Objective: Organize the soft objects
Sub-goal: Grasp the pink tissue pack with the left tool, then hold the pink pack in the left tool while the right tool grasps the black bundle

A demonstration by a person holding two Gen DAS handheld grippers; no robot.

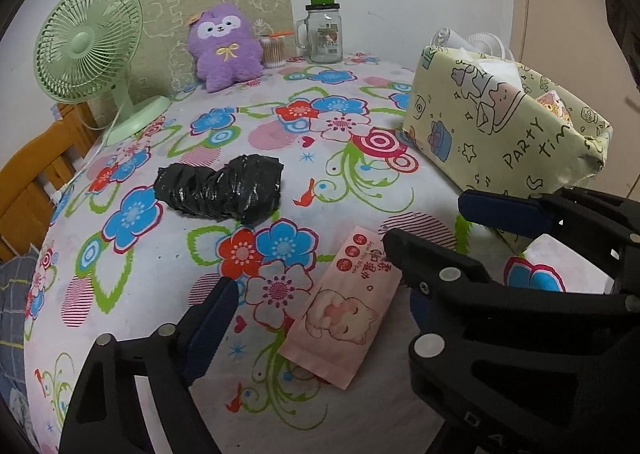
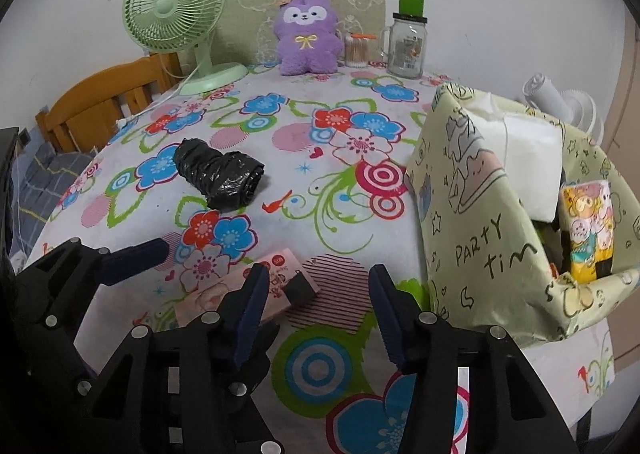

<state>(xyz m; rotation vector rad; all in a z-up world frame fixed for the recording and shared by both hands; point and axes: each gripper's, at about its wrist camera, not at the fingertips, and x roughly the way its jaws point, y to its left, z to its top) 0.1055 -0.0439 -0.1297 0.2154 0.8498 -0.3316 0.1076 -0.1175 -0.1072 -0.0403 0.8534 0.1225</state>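
Observation:
A pink wet-wipes packet [image 1: 340, 306] [image 2: 244, 290] with a cat picture lies flat on the flowered tablecloth [image 1: 344, 174]. My left gripper [image 1: 312, 266] stands open astride it. Its right fingertip is over the packet's top corner and its left finger [image 1: 212, 318] is clear of the packet. My right gripper [image 2: 318, 274] is open just to the right, over bare cloth, with nothing between its fingers [image 2: 252, 302]. A crumpled black plastic bag roll [image 1: 220, 190] [image 2: 220, 178] lies farther back. A purple plush toy [image 1: 226, 46] [image 2: 306, 34] sits against the wall.
A paper-wrapped box [image 1: 500, 126] [image 2: 480, 222] at the right holds a white tissue pack [image 2: 528, 150] and a yellow packet [image 2: 588, 238]. A green fan [image 2: 176, 10], a swab pot [image 2: 356, 50] and a glass jar [image 2: 406, 46] stand at the back. A wooden chair [image 2: 100, 102] is at the left edge.

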